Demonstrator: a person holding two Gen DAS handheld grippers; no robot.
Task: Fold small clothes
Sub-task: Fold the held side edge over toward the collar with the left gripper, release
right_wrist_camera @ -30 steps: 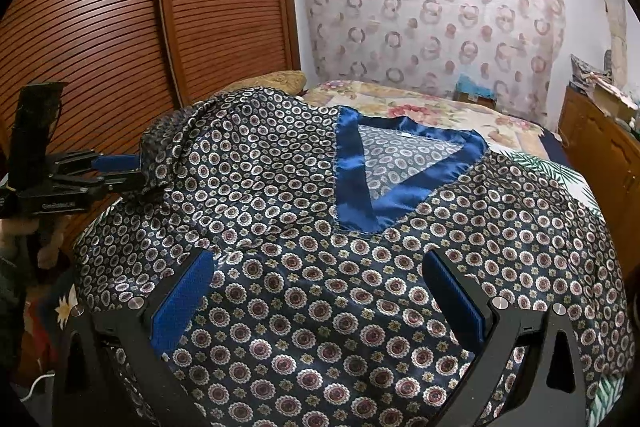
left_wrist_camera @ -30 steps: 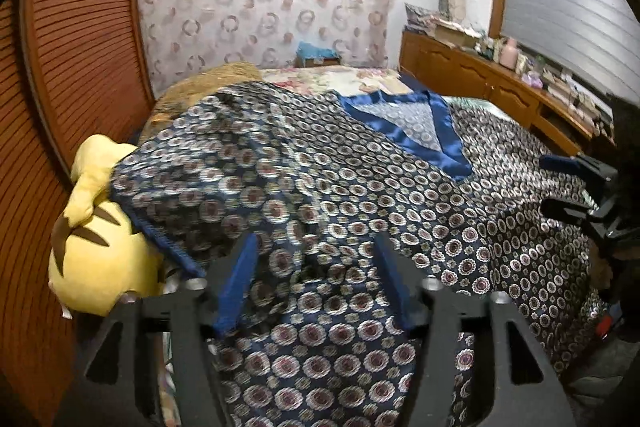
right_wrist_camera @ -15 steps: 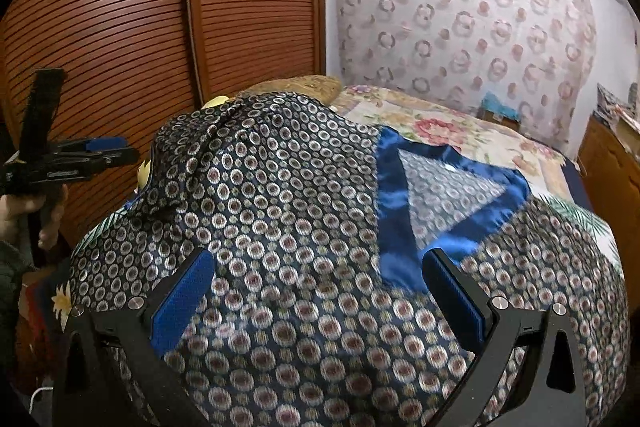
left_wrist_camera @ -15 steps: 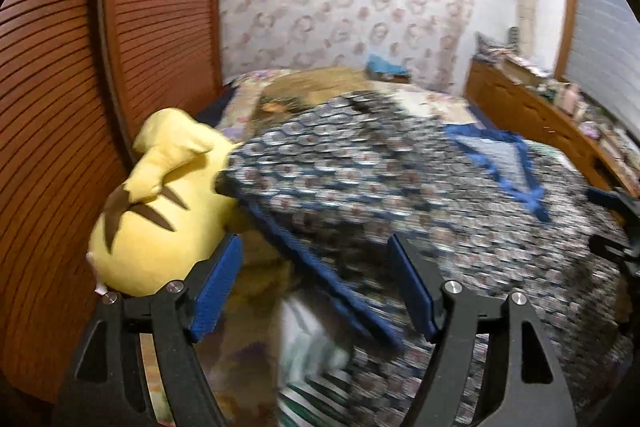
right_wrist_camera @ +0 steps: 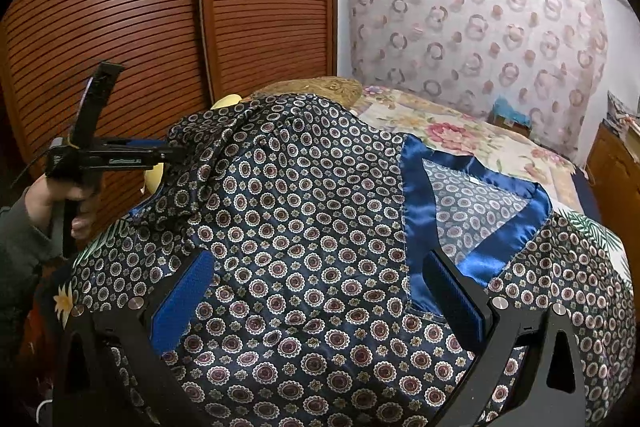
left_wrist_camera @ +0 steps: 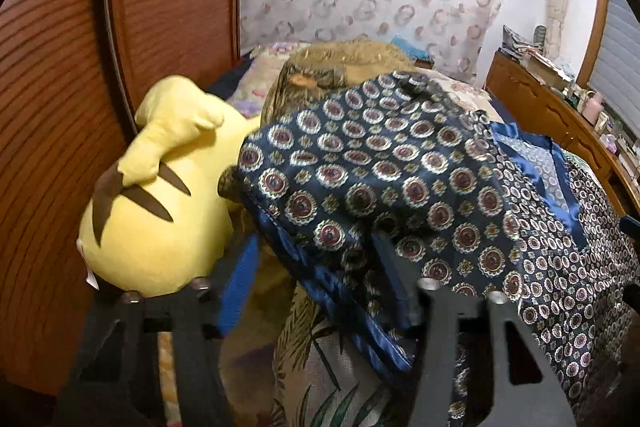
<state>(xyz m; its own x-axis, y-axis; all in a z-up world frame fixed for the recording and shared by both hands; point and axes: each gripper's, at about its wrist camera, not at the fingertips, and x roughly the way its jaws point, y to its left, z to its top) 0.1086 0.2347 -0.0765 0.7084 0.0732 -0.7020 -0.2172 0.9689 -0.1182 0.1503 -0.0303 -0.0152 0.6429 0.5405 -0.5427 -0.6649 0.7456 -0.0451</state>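
A navy satin top (right_wrist_camera: pixel 320 211) with round medallions and a bright blue V-neck band (right_wrist_camera: pixel 416 195) lies spread over the bed. Its sleeve (left_wrist_camera: pixel 360 179) hangs over the bed's left side, blue hem toward me. My left gripper (left_wrist_camera: pixel 316 279) straddles that hem; its jaws are closing with the sleeve edge between them. The right finger is partly under the cloth and the left pad (left_wrist_camera: pixel 240 279) is clear of it. From the right wrist view, the left gripper (right_wrist_camera: pixel 176 155) reaches the sleeve's bunched end. My right gripper (right_wrist_camera: pixel 318 297) hovers open above the top's body.
A yellow plush toy (left_wrist_camera: pixel 160 207) lies against the slatted wooden wardrobe doors (right_wrist_camera: pixel 160 27), right beside the sleeve. A brown cushion (left_wrist_camera: pixel 340 63) sits behind it. The floral bedspread (right_wrist_camera: pixel 460 131) shows beyond the top, and a cluttered wooden dresser (left_wrist_camera: pixel 560 115) runs along the right wall.
The left gripper swung left, off the top's body to the sleeve edge by the plush toy, dipped lower, and its jaws narrowed. The right gripper shifted slightly sideways and stayed open.
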